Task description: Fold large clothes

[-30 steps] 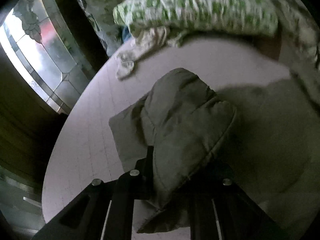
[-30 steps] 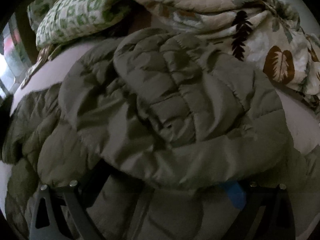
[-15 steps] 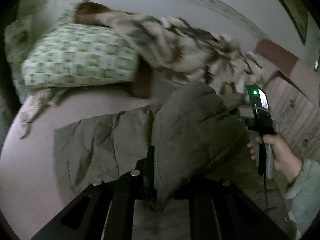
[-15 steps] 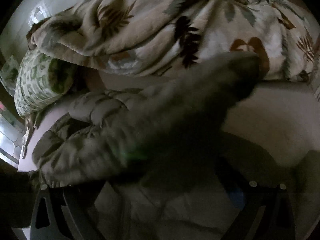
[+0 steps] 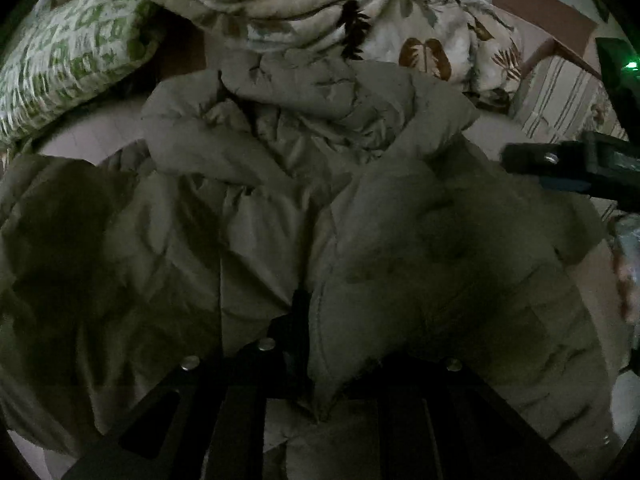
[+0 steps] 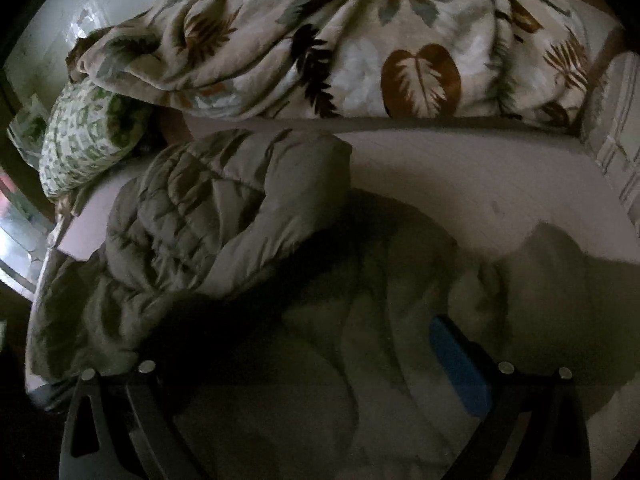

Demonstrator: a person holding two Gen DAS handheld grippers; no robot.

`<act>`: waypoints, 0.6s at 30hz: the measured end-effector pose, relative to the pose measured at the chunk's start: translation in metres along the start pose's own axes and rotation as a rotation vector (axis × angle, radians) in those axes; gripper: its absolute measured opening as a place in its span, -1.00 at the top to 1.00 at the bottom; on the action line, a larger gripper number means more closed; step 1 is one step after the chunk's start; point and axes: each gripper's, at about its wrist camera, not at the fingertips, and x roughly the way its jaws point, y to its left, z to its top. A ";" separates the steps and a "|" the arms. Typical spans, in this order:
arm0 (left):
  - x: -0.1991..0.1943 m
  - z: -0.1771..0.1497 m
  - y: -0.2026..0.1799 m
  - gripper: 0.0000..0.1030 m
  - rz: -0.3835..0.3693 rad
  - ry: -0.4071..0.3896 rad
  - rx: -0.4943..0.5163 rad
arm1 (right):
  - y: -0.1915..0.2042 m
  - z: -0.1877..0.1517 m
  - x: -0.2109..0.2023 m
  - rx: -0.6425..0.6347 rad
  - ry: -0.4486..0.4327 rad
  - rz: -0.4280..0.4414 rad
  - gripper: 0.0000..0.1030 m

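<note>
An olive-grey quilted puffer jacket [image 5: 280, 168] lies crumpled across the bed, also seen in the right wrist view as jacket [image 6: 224, 208]. My left gripper [image 5: 324, 320] is shut on a padded fold of the jacket, which bulges up and to the right over the jacket's body. My right gripper [image 6: 304, 344] stands wide open low over the jacket's near part. Its blue pad [image 6: 460, 364] is bare, and cloth lies loosely between the jaws. In the left wrist view the right gripper's dark body [image 5: 580, 168] shows at the right edge with a green light.
A leaf-print blanket [image 6: 360, 48] is heaped along the back of the bed. A green-patterned pillow [image 5: 68, 60] lies at the back left. Pale sheet [image 6: 460, 184] shows to the right of the jacket. A striped cloth [image 6: 616, 132] is at the far right, and a window [image 6: 16, 232] at the left.
My left gripper has swung right from the window side, carrying the fold over the jacket's body. The cloth that draped over my right gripper now lies to the left, baring the sheet.
</note>
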 end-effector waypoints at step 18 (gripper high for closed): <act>-0.067 -0.019 0.060 -0.42 0.051 -0.008 -0.034 | 0.080 -0.034 0.021 0.225 0.126 0.375 -1.00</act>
